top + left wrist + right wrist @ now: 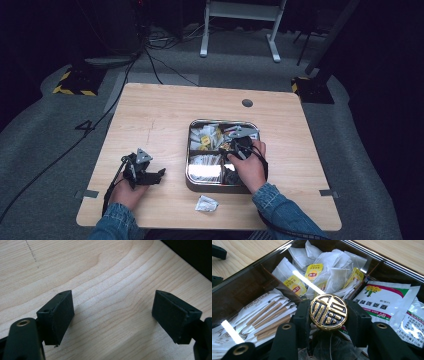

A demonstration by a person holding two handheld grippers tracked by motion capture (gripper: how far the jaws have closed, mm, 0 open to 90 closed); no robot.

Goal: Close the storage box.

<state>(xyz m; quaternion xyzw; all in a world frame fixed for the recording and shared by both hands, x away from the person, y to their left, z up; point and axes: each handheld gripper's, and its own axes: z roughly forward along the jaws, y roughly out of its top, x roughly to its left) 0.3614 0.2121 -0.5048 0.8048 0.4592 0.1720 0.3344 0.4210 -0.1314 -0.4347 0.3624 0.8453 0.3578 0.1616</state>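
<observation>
The wooden counter (165, 115) is carrying a metal compartment box (189, 172), a loose sachet (206, 203) lying at its 6 o'clock. A clear lid is glaring over the box, blurring the tea bags (329, 272) and sachets beneath. The right gripper (328, 315) is clamping the lid's gold knob (328, 312) at box centre. The left gripper (112, 315), at the box's 9 o'clock, is resting with jaws released over bare wood.

The right hand-held gripper (328, 315) hides the box's (196, 181) centre; print on the sachets (206, 203) is too small to read.
</observation>
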